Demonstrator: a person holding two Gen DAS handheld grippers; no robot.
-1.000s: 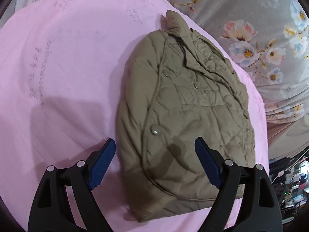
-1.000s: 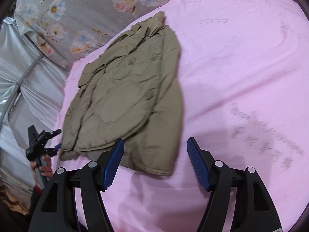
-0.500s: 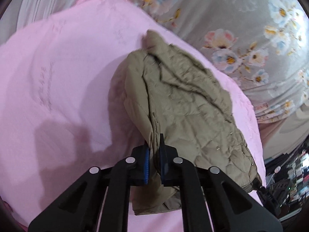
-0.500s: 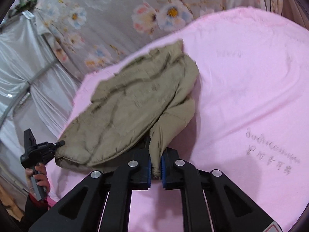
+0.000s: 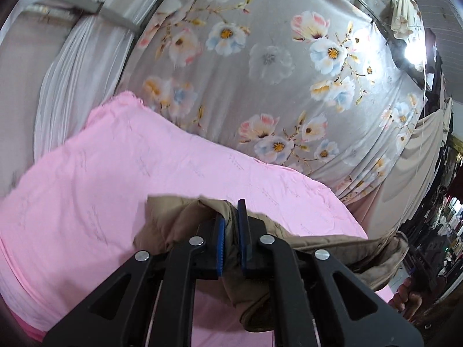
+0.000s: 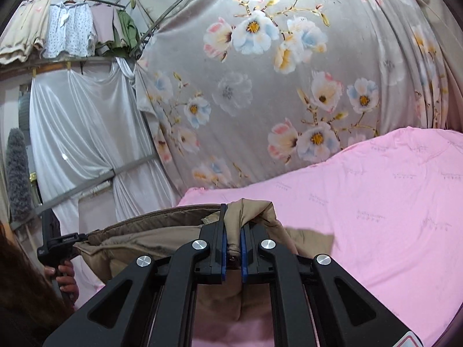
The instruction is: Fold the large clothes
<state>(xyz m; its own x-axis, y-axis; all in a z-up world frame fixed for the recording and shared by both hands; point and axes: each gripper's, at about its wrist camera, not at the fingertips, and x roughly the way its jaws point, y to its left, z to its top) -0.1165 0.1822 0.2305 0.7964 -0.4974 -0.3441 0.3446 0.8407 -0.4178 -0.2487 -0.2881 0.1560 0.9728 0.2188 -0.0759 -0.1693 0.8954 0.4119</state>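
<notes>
Left wrist view: the left gripper (image 5: 231, 225) is seen clamped on a fold of the olive jacket (image 5: 332, 245), its blue pads (image 5: 221, 245) pressed onto the fabric from both sides. The jacket is bunched between the jaws and hangs below and to the right of them, above the pink sheet (image 5: 115, 179). A flowered curtain (image 5: 260, 72) fills the background. A hand (image 5: 406, 297) is glimpsed at the right edge (its gripper mostly hidden by the jacket).

Right wrist view: the right gripper (image 6: 232, 248) is pinched on another fold of the jacket (image 6: 139, 240), cloth poking up between the jaws. The jacket is stretched leftward to the other gripper (image 6: 55, 243), held by a hand (image 6: 65, 282).
</notes>
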